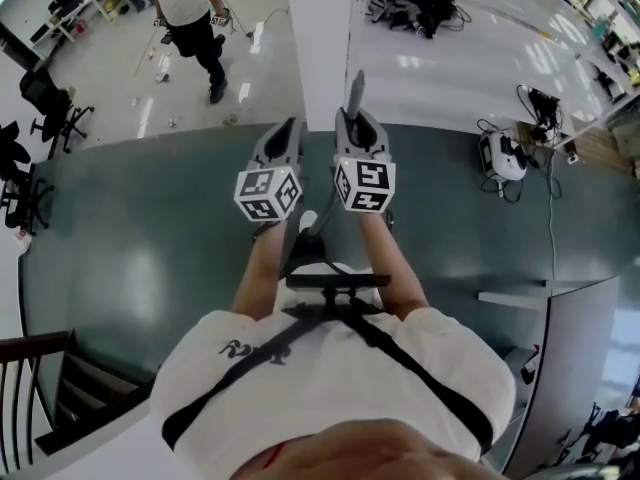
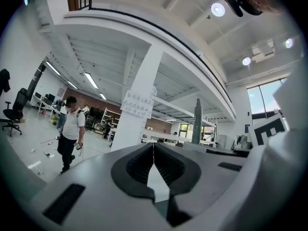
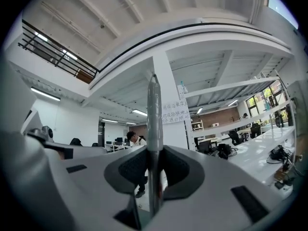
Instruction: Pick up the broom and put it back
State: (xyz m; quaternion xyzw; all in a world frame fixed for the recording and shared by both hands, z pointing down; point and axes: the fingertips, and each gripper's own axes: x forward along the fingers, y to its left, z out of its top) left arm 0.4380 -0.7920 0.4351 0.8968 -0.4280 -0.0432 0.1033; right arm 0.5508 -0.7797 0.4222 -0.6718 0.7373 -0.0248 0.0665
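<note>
A glossy, dark grey-green floor is seen below the fingers, and a square white pillar ahead of them. A slim, round grey broom handle is clamped upright between the ribbed fingers of the right gripper, its tapered tip rising above them. The left gripper is closed on nothing, with its fingers meeting at the tips.

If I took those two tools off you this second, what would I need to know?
Left hand-held gripper: jaws together, nothing between them.
Right hand-held gripper: closed on the grey broom handle, which stands upright with its tip above the jaws.
Broom: only the handle shows; its brush end is out of sight below.
Done: the broom is gripped.
Left: carry it to its storage spot, which these views do not show, and set it down there.
</note>
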